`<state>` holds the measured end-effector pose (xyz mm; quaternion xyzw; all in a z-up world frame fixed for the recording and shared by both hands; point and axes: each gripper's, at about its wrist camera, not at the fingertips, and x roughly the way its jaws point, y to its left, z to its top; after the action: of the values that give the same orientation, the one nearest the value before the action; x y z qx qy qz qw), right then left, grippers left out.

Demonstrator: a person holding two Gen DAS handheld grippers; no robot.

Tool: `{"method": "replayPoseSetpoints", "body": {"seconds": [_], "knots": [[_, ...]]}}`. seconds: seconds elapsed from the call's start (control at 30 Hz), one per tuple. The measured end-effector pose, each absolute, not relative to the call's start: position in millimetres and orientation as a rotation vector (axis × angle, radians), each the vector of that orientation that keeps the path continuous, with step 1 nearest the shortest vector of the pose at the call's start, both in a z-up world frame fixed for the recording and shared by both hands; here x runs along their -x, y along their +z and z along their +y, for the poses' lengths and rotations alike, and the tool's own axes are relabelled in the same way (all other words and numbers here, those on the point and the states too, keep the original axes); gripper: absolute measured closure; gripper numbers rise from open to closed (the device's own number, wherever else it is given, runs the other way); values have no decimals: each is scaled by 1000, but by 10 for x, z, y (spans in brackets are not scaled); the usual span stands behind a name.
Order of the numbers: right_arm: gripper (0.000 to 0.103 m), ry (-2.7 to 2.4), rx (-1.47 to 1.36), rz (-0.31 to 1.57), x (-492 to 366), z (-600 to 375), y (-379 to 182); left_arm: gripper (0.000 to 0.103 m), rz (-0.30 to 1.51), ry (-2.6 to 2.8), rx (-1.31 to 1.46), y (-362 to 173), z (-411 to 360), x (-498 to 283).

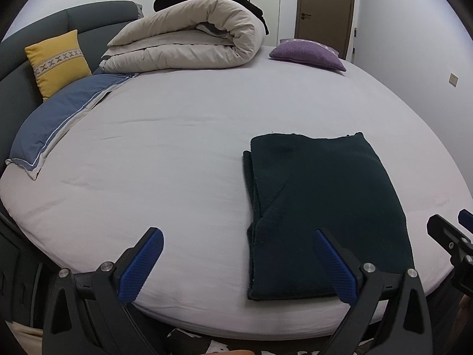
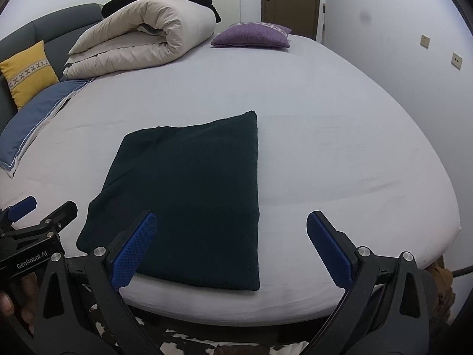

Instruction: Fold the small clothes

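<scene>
A dark green knitted garment (image 2: 189, 195) is seen lying flat on the bed (image 2: 340, 153), close to the bed's near edge; it is already folded into a tidy rectangle, with layered edges shown along its left side in the left wrist view (image 1: 322, 207). The left gripper (image 1: 236, 263) is held off the bed's near edge, its jaws spread wide and nothing caught between them; the right gripper (image 2: 230, 245) is held likewise just short of the garment's near edge, jaws spread and empty. Neither gripper is touching the cloth; the garment's near left corner is seen behind the right gripper's left finger (image 2: 133, 251), though contact cannot be confirmed.

The step in hand is judged to be a pause between folds, or the close of the folding; the rectangle looks compact, so the task is judged to be well advanced. If one more fold is wanted, the near edge of the garment would need to be pinched at both corners, all layers taken together, and carried over toward the far edge nearest the rolled beige duvet (image 2: 142, 35); care would be called for so that the loose layers on the left are not dragged apart.

Beyond the garment, a purple cushion (image 2: 251, 35), a yellow cushion (image 2: 26, 71) and a blue pillow (image 2: 35, 115) are left untouched.
</scene>
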<state>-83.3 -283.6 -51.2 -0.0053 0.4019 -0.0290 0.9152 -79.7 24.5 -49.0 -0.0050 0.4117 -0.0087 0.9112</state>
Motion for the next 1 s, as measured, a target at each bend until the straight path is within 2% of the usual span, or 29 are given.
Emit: {"method": "replayPoseSetpoints", "body": {"seconds": [1.0], "knots": [[0, -60, 1, 834, 857, -2716, -536, 0, 844, -16, 16, -485, 242, 791]]}}
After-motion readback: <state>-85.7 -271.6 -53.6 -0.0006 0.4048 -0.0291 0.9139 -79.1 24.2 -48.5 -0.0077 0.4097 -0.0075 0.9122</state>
